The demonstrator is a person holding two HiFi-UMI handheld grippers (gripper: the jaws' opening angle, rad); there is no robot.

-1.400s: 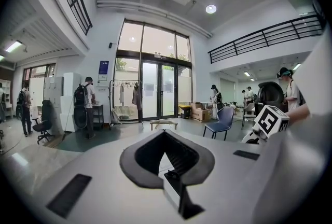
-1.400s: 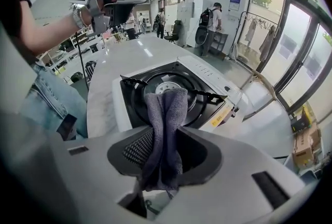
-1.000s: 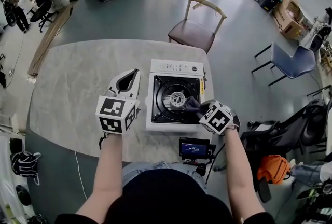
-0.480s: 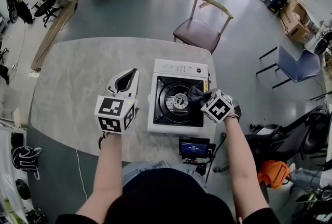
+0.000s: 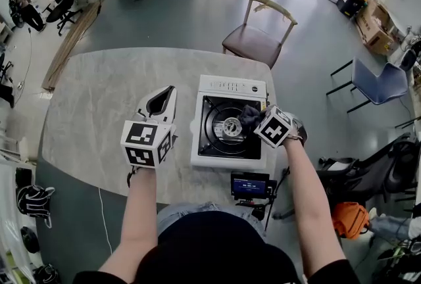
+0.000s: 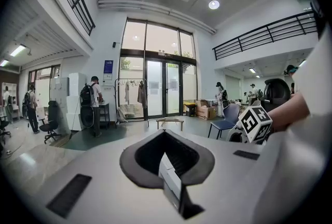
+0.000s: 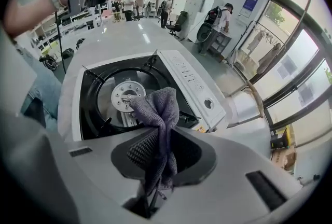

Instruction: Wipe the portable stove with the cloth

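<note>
My right gripper [image 7: 155,163] is clamped on the grey cloth [image 7: 158,111]. The cloth is bunched and sticks out past the jaws, over the black pan of the portable stove [image 7: 193,81], right by the round burner head [image 7: 123,94]. I can't tell if the cloth touches the metal.

In the head view the right gripper [image 5: 258,119] sits at the stove's right side, with the cloth [image 5: 248,115] over the pan. My left gripper [image 5: 160,102] has its jaws together with nothing in them. It's over the table [image 5: 85,105], just beside the stove [image 5: 230,86] and not touching it.

To wipe well, I think I need to:
- press the bunch down flat
- sweep around the burner and the pan supports so it doesn't snag
- hold the grip tight so the cloth doesn't slip
- maybe brace the stove body with the left gripper so it doesn't slide
</note>
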